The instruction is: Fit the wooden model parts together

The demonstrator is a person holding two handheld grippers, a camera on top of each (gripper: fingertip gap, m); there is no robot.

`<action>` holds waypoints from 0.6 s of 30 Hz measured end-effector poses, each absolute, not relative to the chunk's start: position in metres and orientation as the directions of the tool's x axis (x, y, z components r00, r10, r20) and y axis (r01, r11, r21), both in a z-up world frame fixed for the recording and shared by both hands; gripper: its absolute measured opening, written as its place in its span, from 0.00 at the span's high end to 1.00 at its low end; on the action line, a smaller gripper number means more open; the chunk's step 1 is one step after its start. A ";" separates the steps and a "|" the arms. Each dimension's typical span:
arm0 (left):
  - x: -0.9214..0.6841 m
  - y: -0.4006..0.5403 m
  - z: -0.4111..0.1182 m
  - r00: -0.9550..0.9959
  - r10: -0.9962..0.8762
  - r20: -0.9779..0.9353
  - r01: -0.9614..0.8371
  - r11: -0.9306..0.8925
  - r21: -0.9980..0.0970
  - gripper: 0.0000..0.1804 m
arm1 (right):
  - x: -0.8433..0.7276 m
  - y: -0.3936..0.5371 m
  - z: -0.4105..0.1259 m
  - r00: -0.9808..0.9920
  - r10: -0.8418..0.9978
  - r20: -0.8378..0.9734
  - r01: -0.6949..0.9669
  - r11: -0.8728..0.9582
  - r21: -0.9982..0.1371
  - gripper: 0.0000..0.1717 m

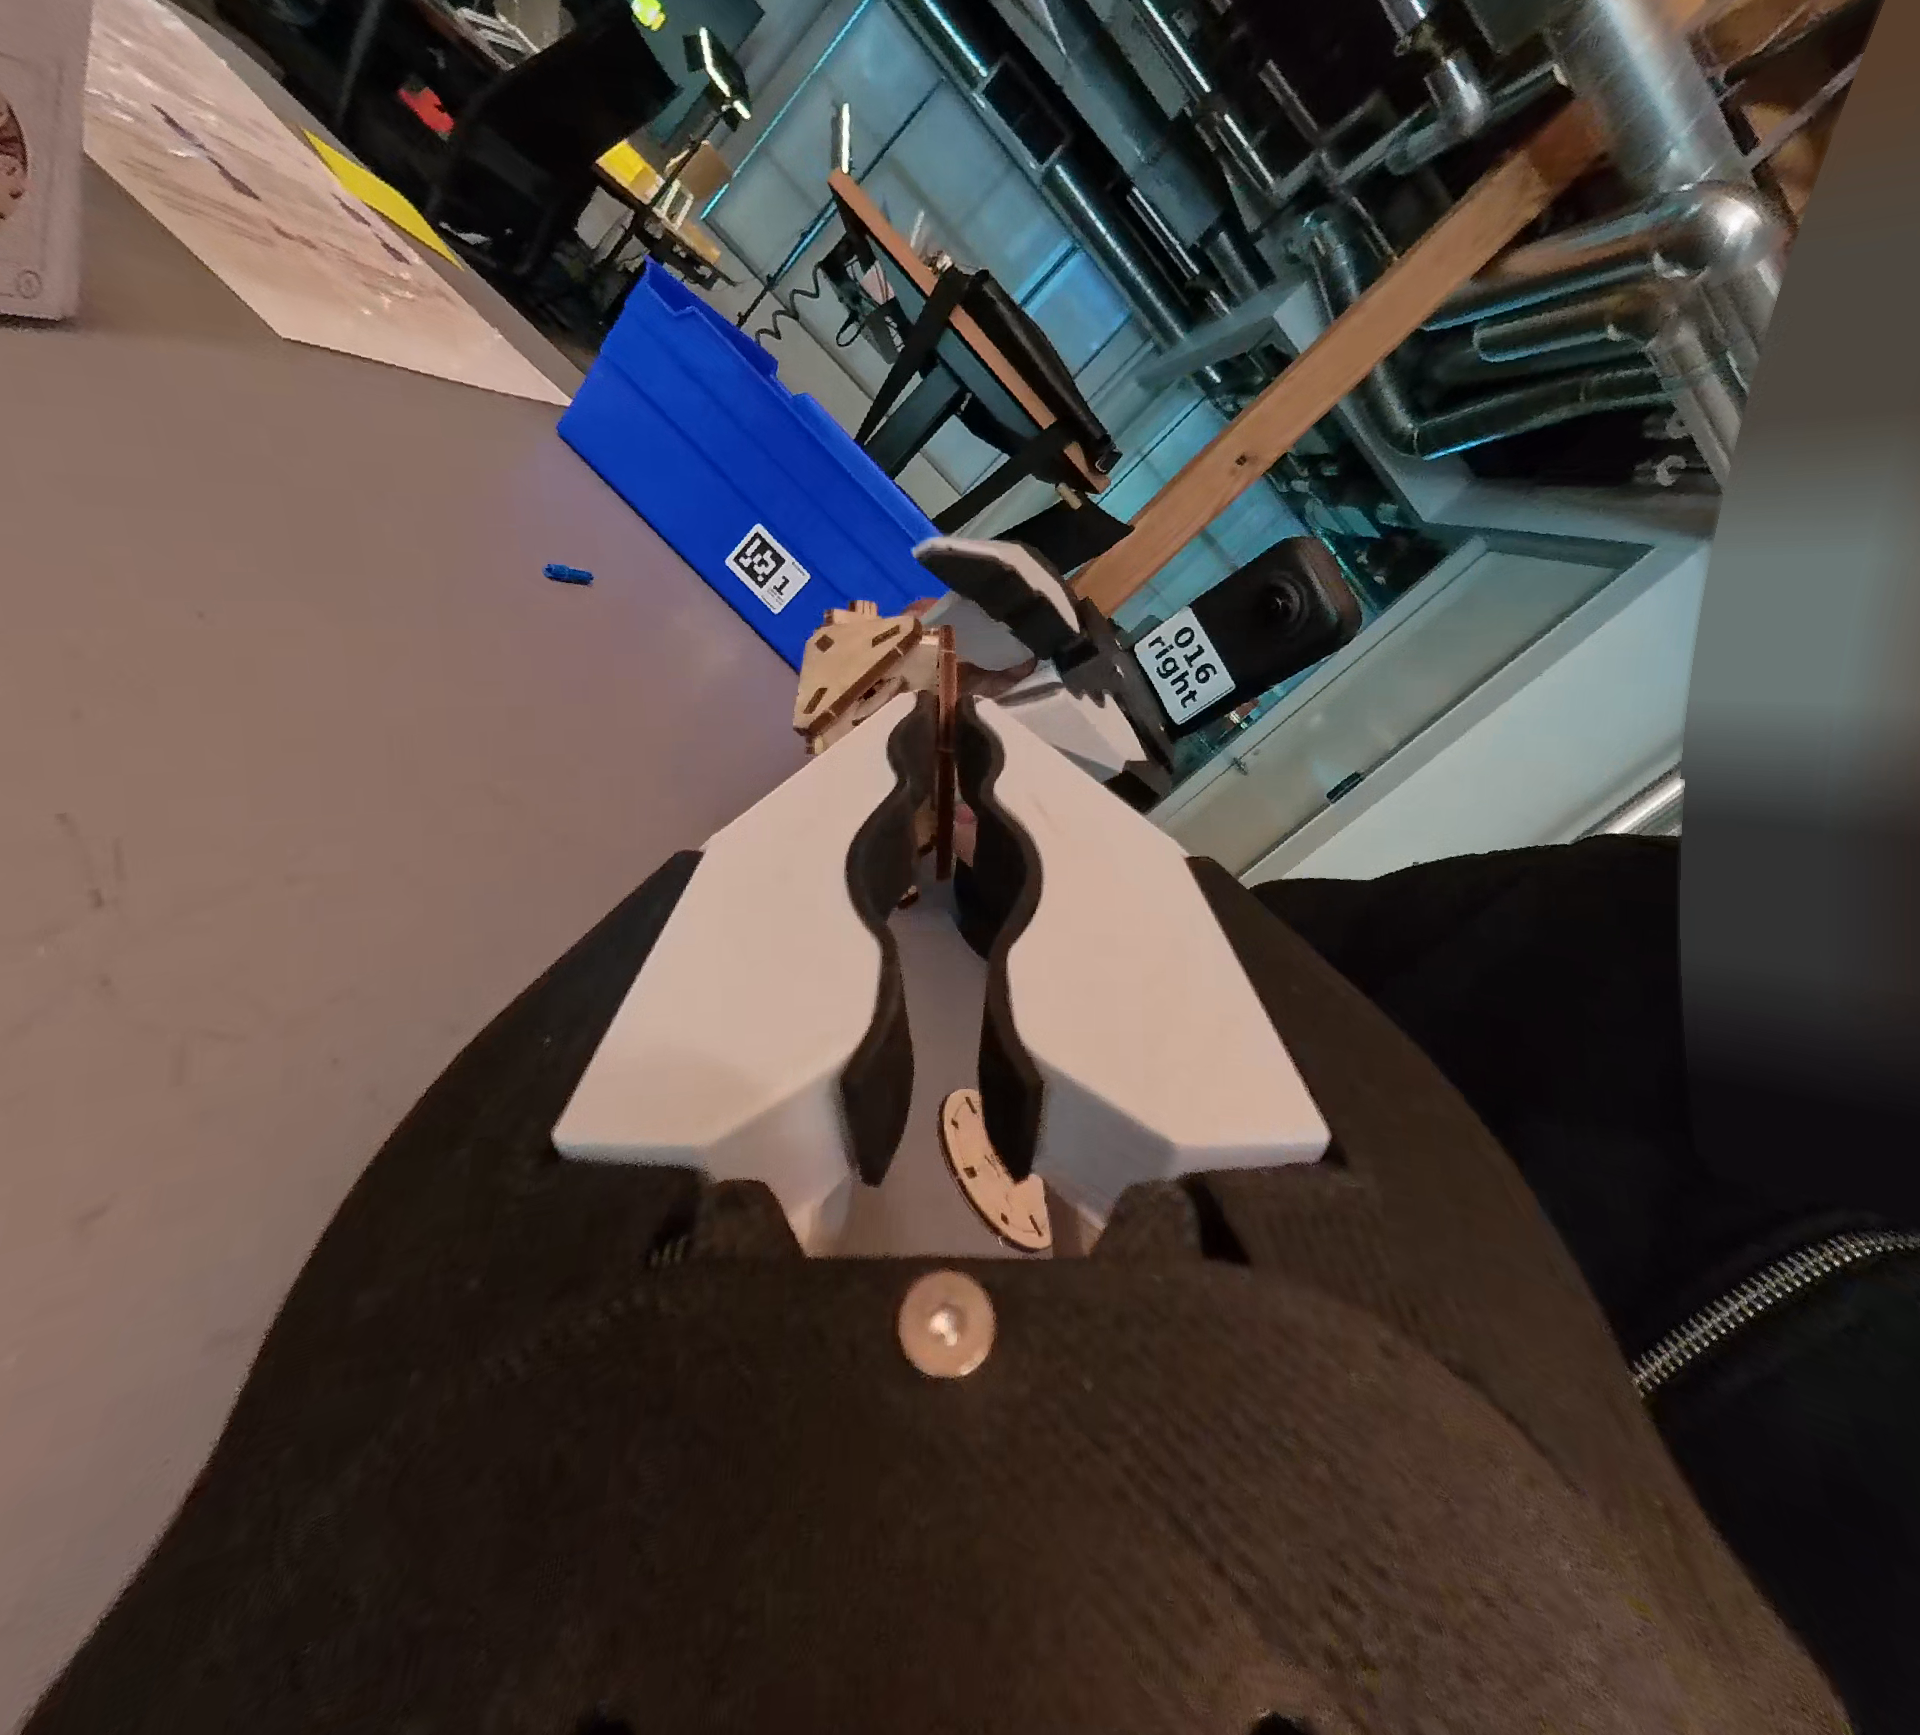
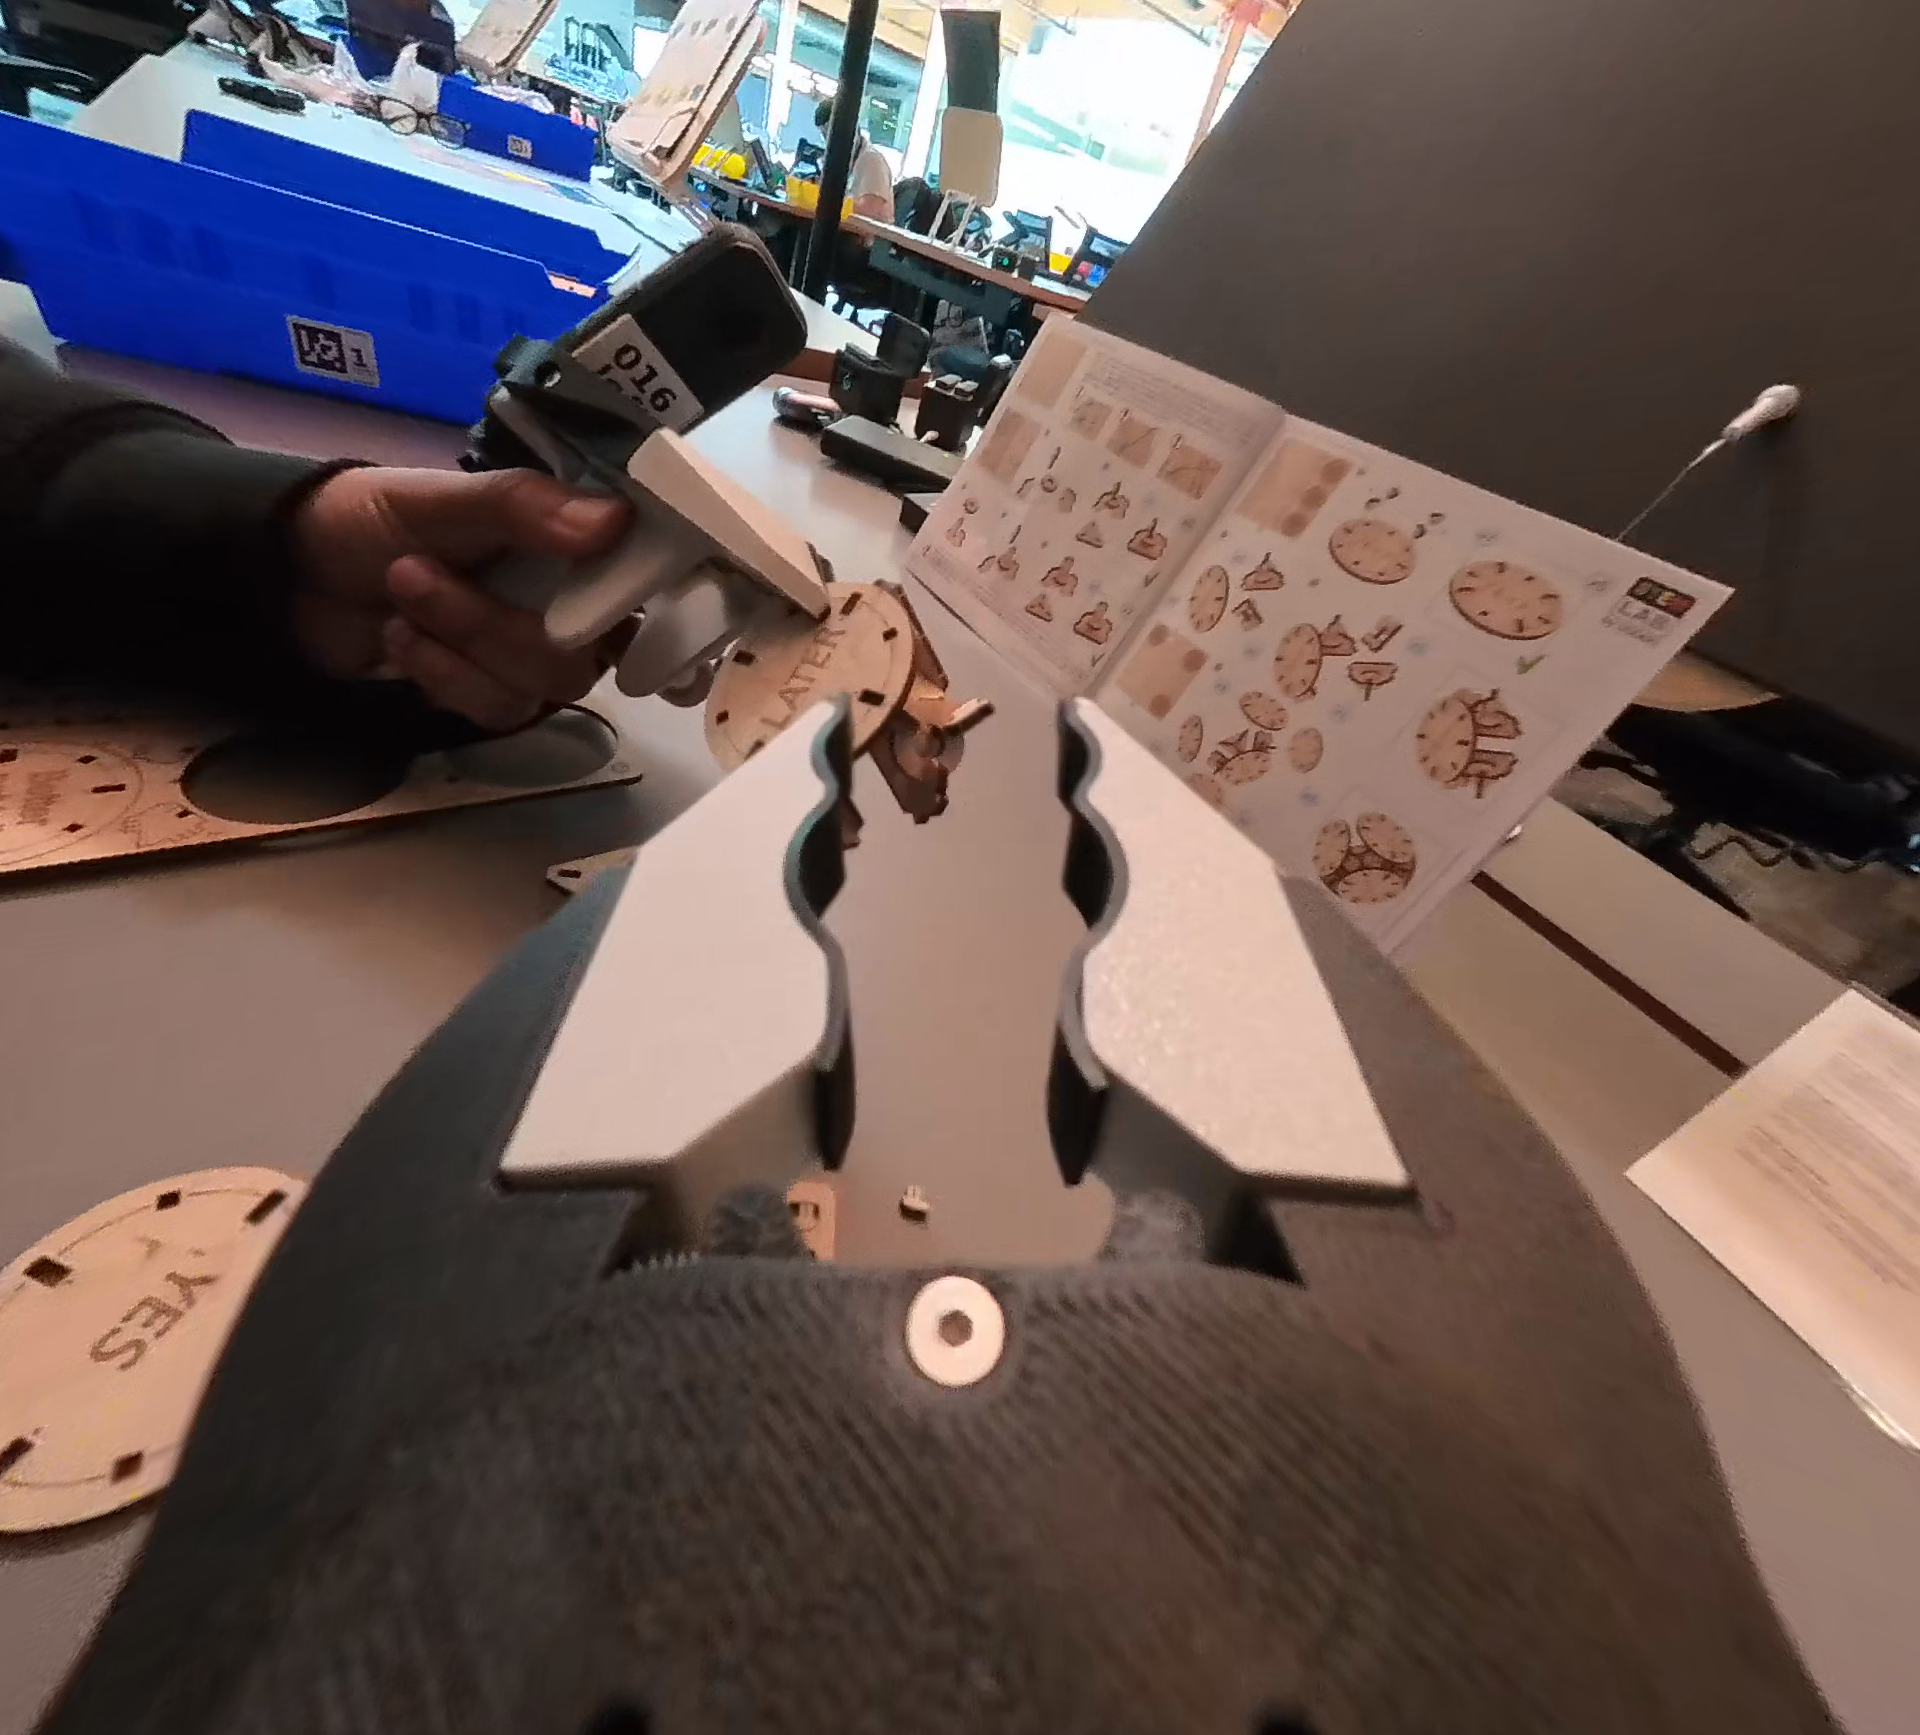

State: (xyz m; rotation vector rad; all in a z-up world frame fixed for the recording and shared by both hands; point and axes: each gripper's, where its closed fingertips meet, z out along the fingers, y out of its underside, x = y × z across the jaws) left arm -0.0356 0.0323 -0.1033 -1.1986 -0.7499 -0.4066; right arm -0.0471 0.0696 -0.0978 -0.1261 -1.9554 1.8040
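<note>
My left gripper [image 1: 940,735] is shut on a thin round wooden disc [image 1: 943,781], seen edge-on between its black pads. A pale wooden slotted piece [image 1: 852,672] is joined to the disc on its left side. In the right wrist view a hand holds the left gripper [image 2: 805,610], which clamps the disc [image 2: 821,677] at its rim above the table. A small wooden assembly [image 2: 920,755] hangs from the disc's back. My right gripper [image 2: 956,740] is open and holds nothing, with its left fingertip [image 2: 826,740] close to the disc and assembly. It also shows just beyond the disc in the left wrist view [image 1: 1023,657].
A blue bin [image 2: 260,262] stands at the back left. An open instruction booklet [image 2: 1299,625] leans against a dark board [image 2: 1558,231] on the right. A wooden sheet with cut-outs [image 2: 260,792], a loose wooden disc [image 2: 114,1311] and a paper sheet [image 2: 1808,1197] lie on the grey table [image 2: 312,1010]. Some 5 centimetres of space lies between my two pairs of fingers.
</note>
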 end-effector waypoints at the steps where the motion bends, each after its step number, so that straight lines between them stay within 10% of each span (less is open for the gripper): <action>1: -0.036 0.032 -0.103 0.698 0.097 0.709 0.648 0.337 -0.683 1.00 | -0.046 0.070 -0.097 -0.884 0.374 0.281 -0.253 0.124 -0.960 0.81; 18: -0.033 0.037 -0.101 0.780 0.169 0.603 0.535 0.319 -0.782 1.00 | -0.031 0.058 -0.118 -0.978 0.203 -0.050 0.069 0.085 -0.994 0.94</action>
